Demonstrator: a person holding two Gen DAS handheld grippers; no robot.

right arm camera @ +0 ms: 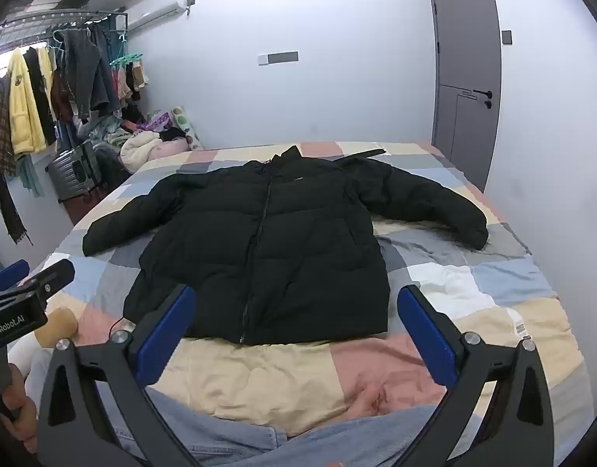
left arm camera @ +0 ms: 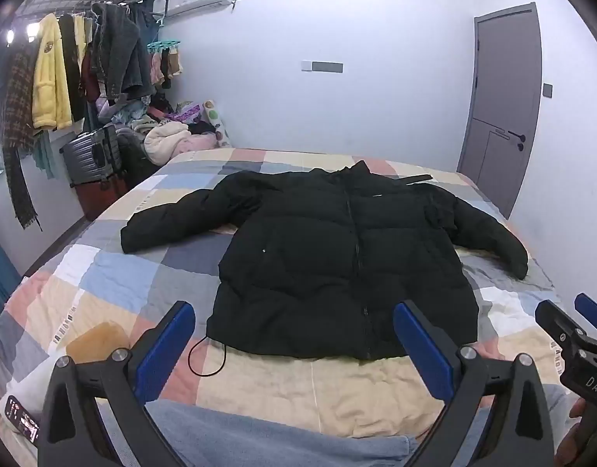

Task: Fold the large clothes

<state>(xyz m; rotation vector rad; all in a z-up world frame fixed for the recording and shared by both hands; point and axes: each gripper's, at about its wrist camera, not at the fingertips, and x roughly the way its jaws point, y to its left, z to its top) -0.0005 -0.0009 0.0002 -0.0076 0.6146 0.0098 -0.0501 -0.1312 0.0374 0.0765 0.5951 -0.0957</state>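
Note:
A black puffer jacket [left arm camera: 329, 257] [right arm camera: 267, 245] lies flat and zipped on a patchwork-quilted bed [left arm camera: 115, 284] [right arm camera: 492, 295], both sleeves spread sideways, collar toward the far wall. A thin black drawcord loop [left arm camera: 207, 358] trails from its hem. My left gripper [left arm camera: 294, 334] stands open above the near edge of the bed, short of the hem, nothing between its blue pads. My right gripper [right arm camera: 296, 323] is open too, just before the hem, empty. Each gripper shows at the edge of the other's view, the right one [left arm camera: 578, 334] and the left one [right arm camera: 26, 292].
A person's jeans-clad legs [left arm camera: 259, 436] [right arm camera: 220, 439] press against the near bed edge. A phone [left arm camera: 22, 416] and a yellow object [left arm camera: 98, 340] lie at the near left. A loaded clothes rack [left arm camera: 84, 58], suitcases [left arm camera: 94, 155] and piled laundry [left arm camera: 170, 136] fill the left. A grey door [left arm camera: 504, 105] stands right.

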